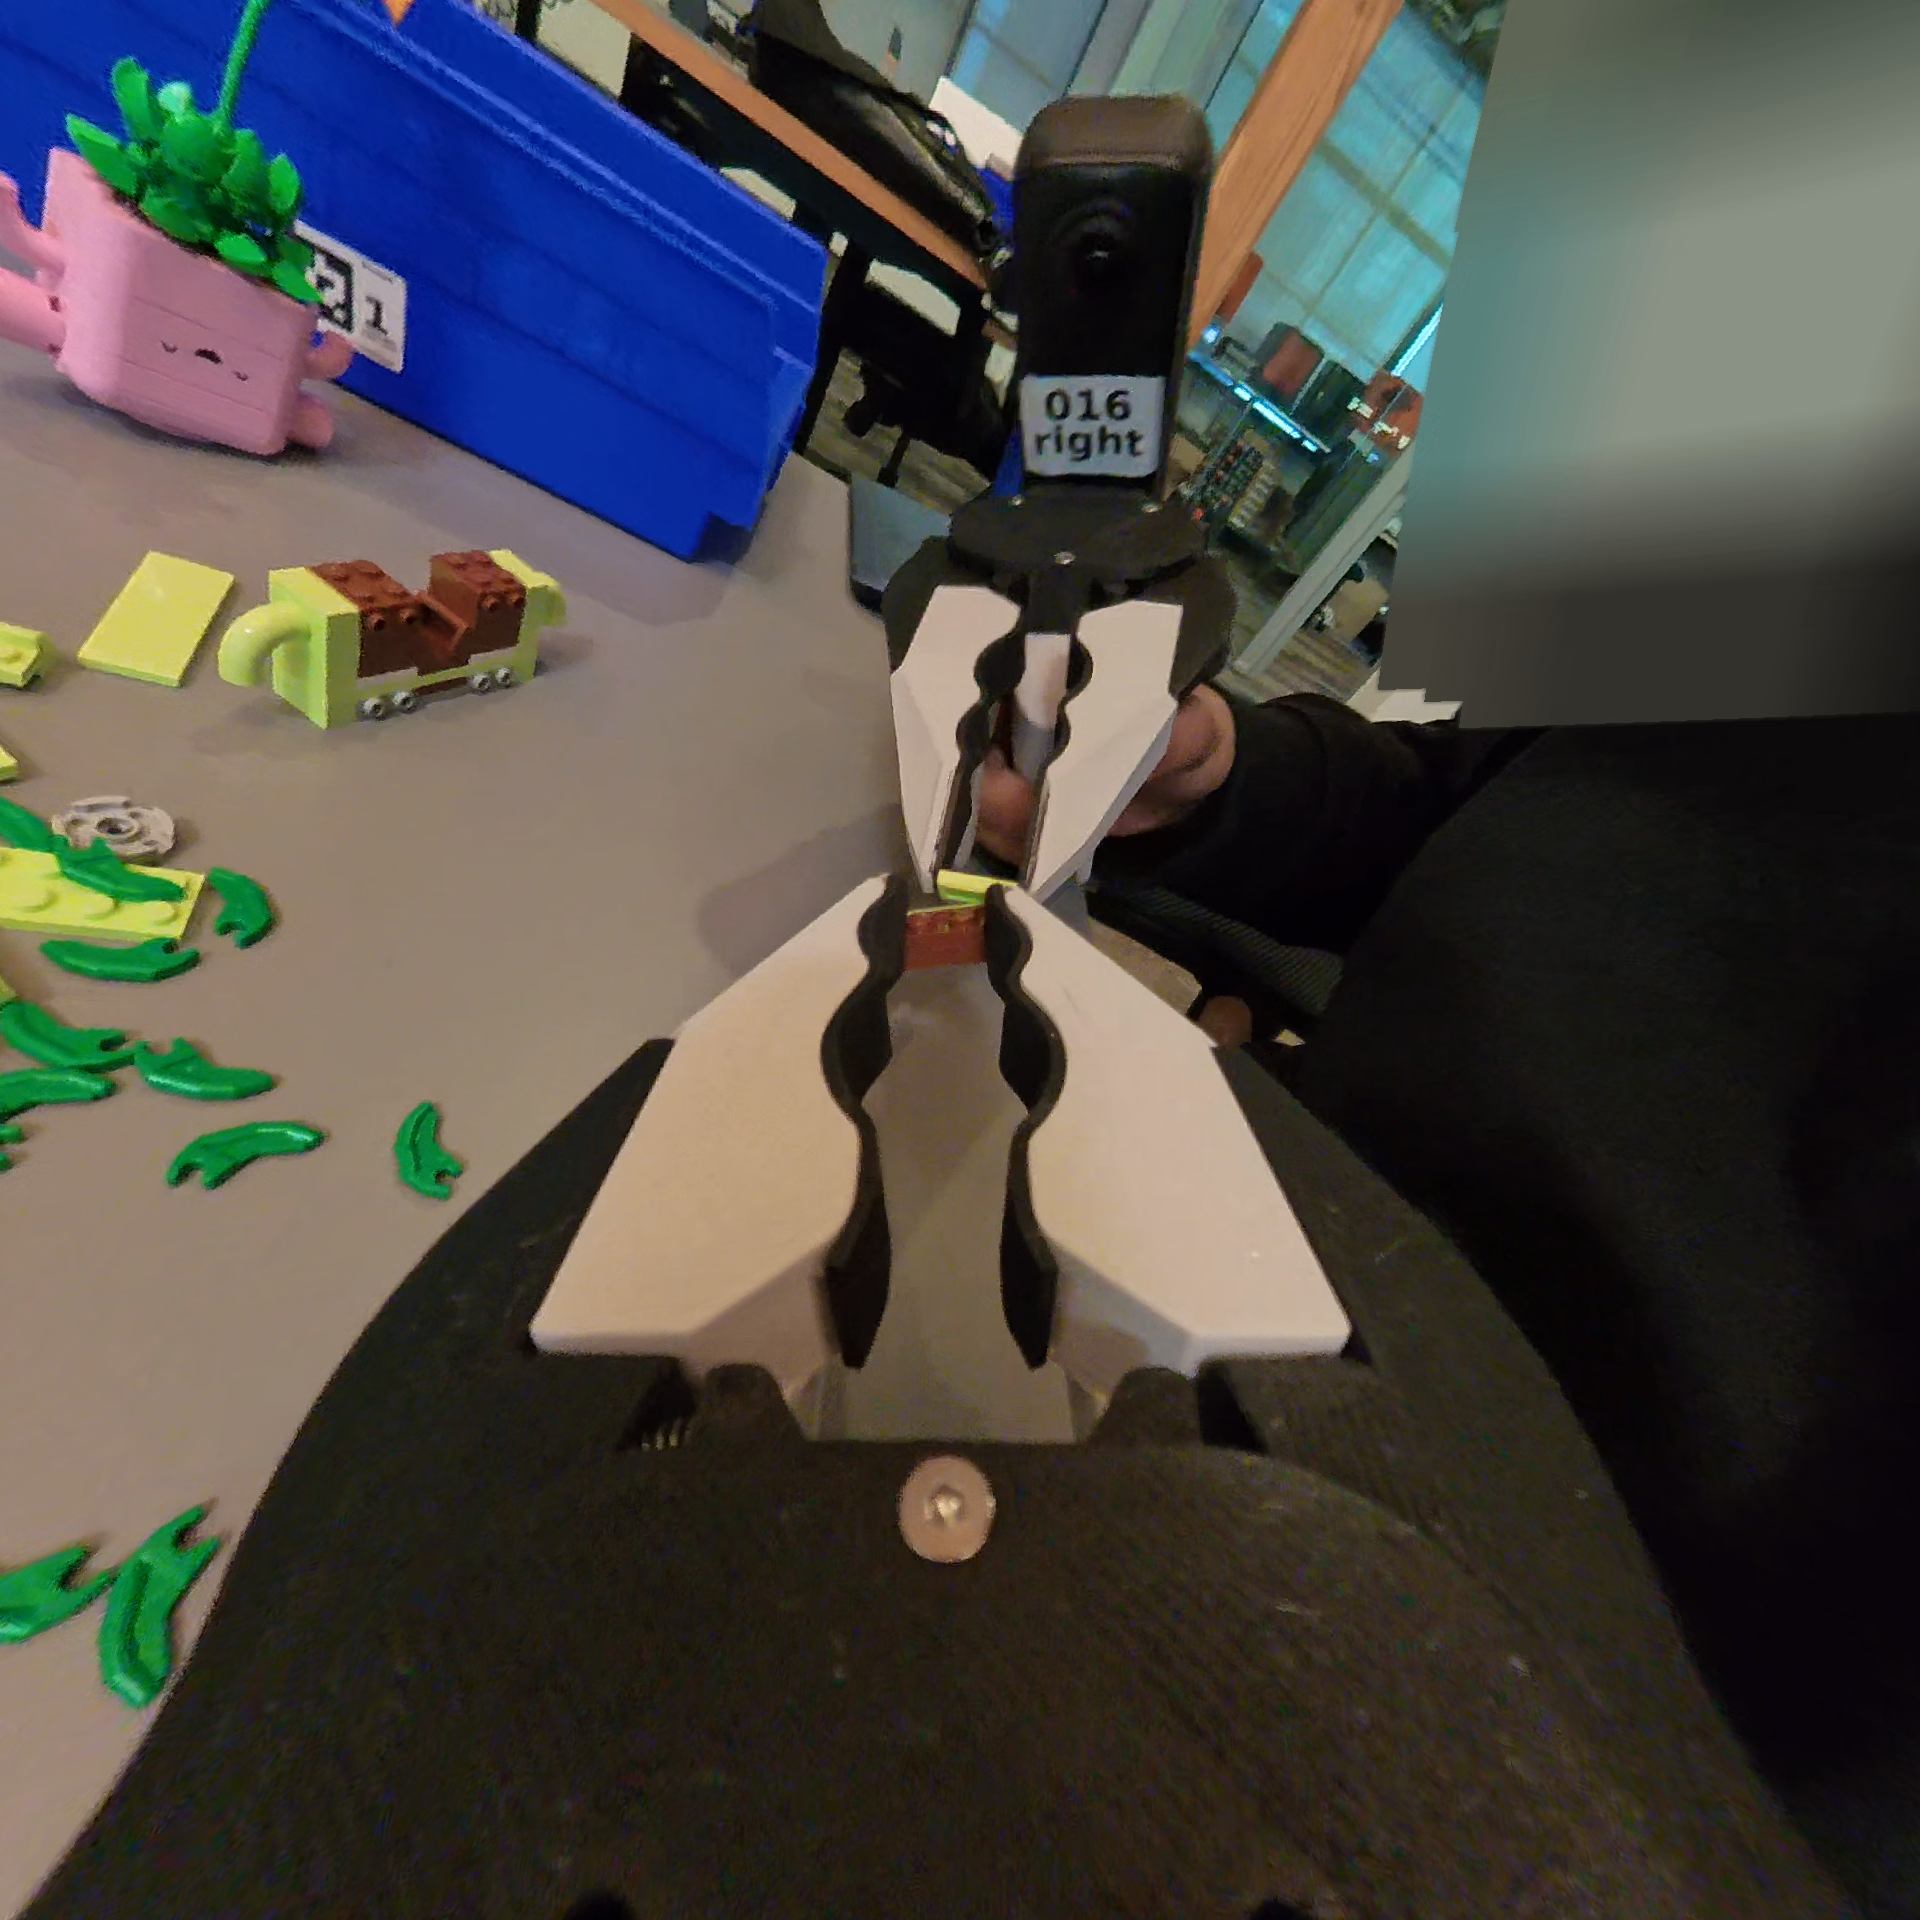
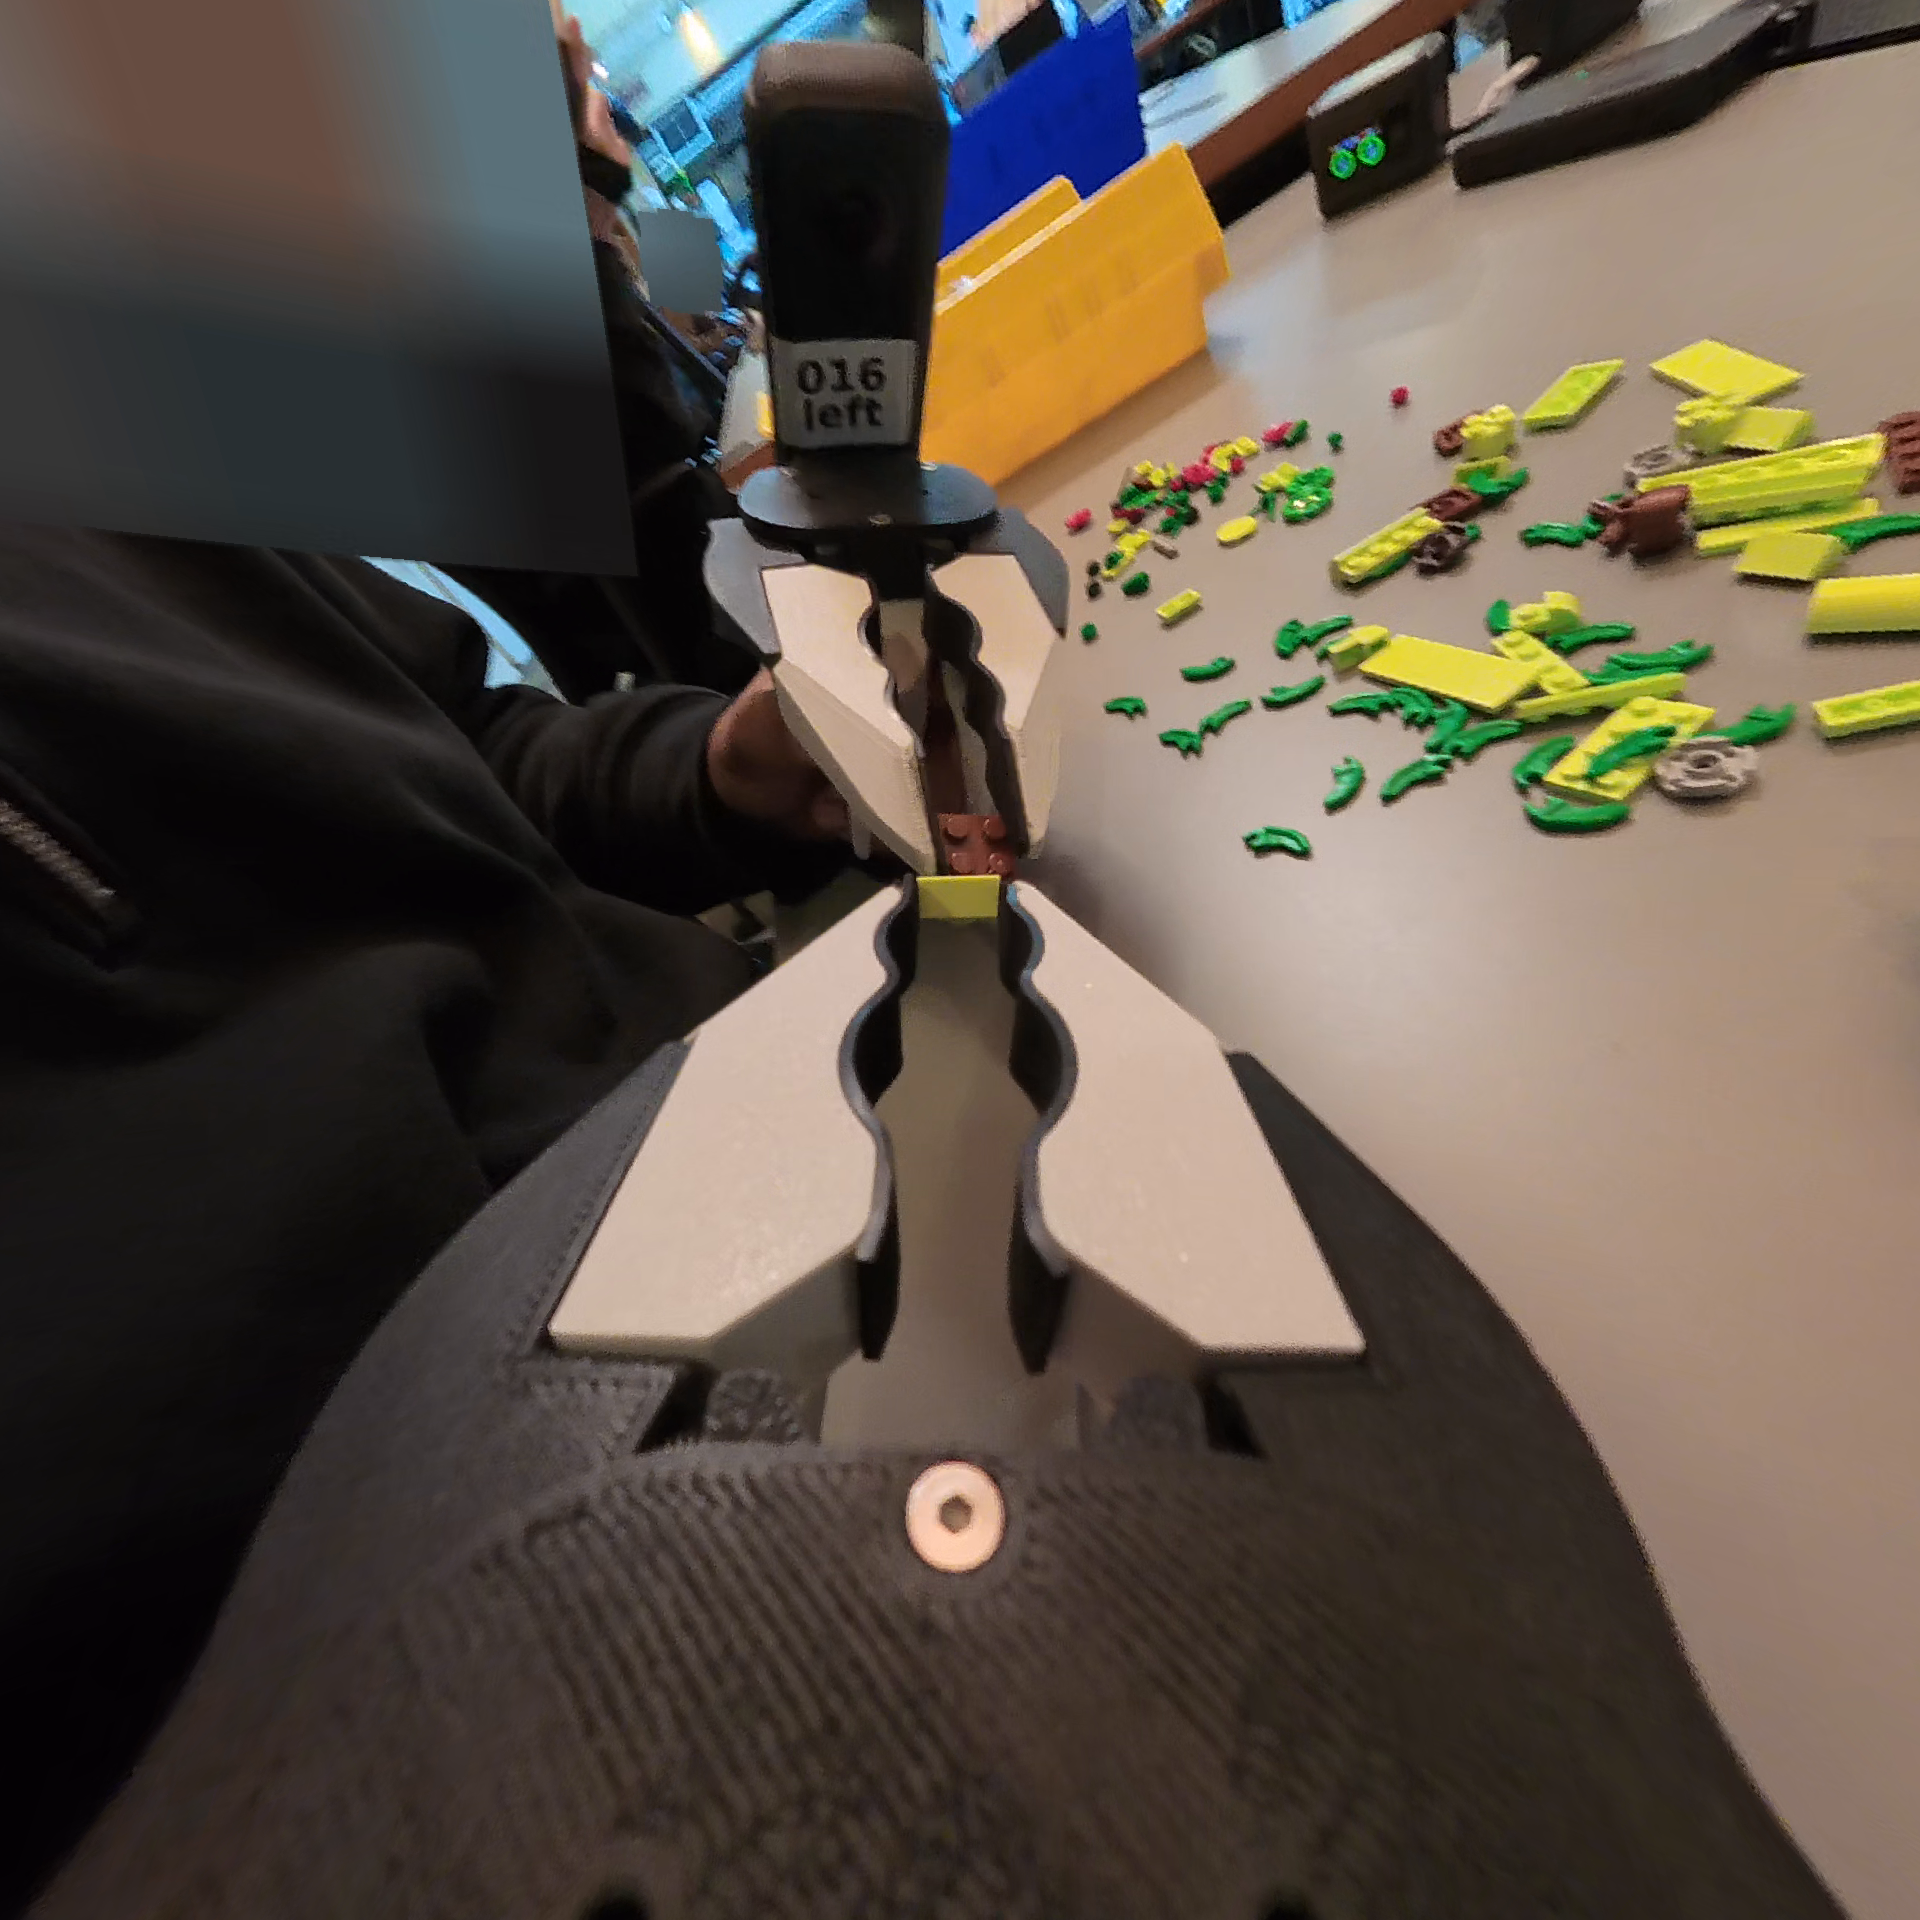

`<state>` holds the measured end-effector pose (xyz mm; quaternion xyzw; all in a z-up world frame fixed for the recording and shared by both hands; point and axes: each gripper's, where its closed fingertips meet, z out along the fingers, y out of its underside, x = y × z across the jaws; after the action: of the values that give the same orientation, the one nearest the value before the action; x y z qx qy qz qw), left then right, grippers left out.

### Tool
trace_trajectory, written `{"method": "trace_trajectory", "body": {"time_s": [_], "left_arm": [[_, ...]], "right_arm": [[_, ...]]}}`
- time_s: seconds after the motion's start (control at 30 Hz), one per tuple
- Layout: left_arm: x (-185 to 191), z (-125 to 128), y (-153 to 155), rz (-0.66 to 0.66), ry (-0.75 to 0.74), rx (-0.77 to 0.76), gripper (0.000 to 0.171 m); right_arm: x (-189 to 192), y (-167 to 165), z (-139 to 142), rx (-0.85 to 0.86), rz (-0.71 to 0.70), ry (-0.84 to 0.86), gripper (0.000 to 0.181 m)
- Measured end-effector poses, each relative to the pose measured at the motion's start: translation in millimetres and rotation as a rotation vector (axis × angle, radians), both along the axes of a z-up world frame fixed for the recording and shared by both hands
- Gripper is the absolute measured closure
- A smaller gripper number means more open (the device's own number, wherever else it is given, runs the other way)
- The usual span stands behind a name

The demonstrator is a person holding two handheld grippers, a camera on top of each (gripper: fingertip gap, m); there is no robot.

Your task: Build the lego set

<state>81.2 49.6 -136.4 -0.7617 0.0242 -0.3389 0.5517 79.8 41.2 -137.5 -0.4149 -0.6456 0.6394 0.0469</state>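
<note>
The left gripper (image 1: 943, 914) pinches a small brown brick (image 1: 943, 937) at the very tips of its fingers, and the right gripper (image 2: 958, 896) pinches a small lime-green piece (image 2: 958, 898) the same way. The two tools face each other tip to tip in the air just above the near edge of the bench (image 1: 582, 831), close to the person's body. Gripping at the tips leaves most of each brick exposed, so the studs and mating faces stay free to meet. From the right wrist view the brown brick shows its studs toward the green piece, which suggests the step in hand is pressing one onto the other. The two pieces look to be touching or nearly so, but the tips crowd the joint and I cannot tell whether they are already seated.

Holding both parts off the bench lets the person line them up from either side. The risk I would judge here is a slight tilt: with so little purchase, a brick could twist or pop out under pressure.

The rest of the set waits on the bench: a half-built green and brown block (image 1: 400, 639), loose green leaves (image 1: 244, 1148), lime plates (image 2: 1449, 670) and a grey round piece (image 1: 114, 828). A finished pink pot with a plant (image 1: 182, 301) stands before a blue bin (image 1: 582, 301), perhaps as a model. A yellow bin (image 2: 1070, 312) sits farther back.
</note>
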Motion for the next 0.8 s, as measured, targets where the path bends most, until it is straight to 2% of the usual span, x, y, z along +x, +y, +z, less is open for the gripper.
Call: {"method": "trace_trajectory", "body": {"time_s": [0.13,0.3,0.43,0.53,0.63,0.7,0.8], "left_arm": [[-3,-12,0,0.011,0.040,-0.062,0.161],[-4,-15,0,0.014,0.090,-0.071,0.160],[-6,-9,0,0.031,0.075,-0.040,0.160],[-8,-2,0,0.050,0.034,-0.009,0.161],[-10,12,-1,0.049,-0.141,0.037,0.161],[-12,21,-3,0.056,-0.199,0.087,0.161],[-11,36,-8,0.070,-0.143,0.183,0.162]], "right_arm": [[-3,9,-16,0.101,-0.038,-0.064,0.168],[3,32,-63,0.504,-0.091,-0.202,0.168],[2,36,-71,0.652,-0.101,-0.190,0.168],[0,31,-64,0.644,-0.097,-0.153,0.151],[-5,22,-42,0.589,-0.127,-0.038,0.147],[-7,7,-20,0.429,-0.122,0.001,0.148],[-6,-7,8,0.119,-0.081,-0.009,0.151]]}}
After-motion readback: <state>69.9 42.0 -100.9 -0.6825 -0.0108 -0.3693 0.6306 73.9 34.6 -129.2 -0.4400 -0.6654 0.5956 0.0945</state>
